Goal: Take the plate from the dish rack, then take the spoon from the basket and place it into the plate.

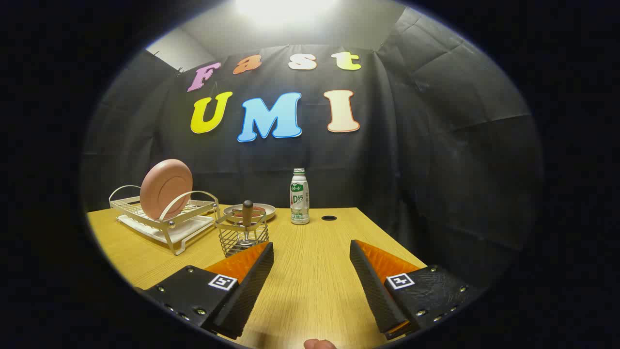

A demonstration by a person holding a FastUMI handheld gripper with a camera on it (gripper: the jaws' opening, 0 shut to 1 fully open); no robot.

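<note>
**Tongs held wide apart, gripping nothing**

The tongs [311,247] sit low over the worktop [310,291] with the jaws spread wide and only bare worktop in the gap between them. Both fingers [252,278] reach forward and lean a little toward each other at the tips, the left tip and the right tip at about the same height. Neither finger touches anything. Each finger mount carries a small square marker on top. Behind the tongs, close to the camera and centred between the two fingers, a small rounded bit of the person's hand [319,344] peeks in.
</note>
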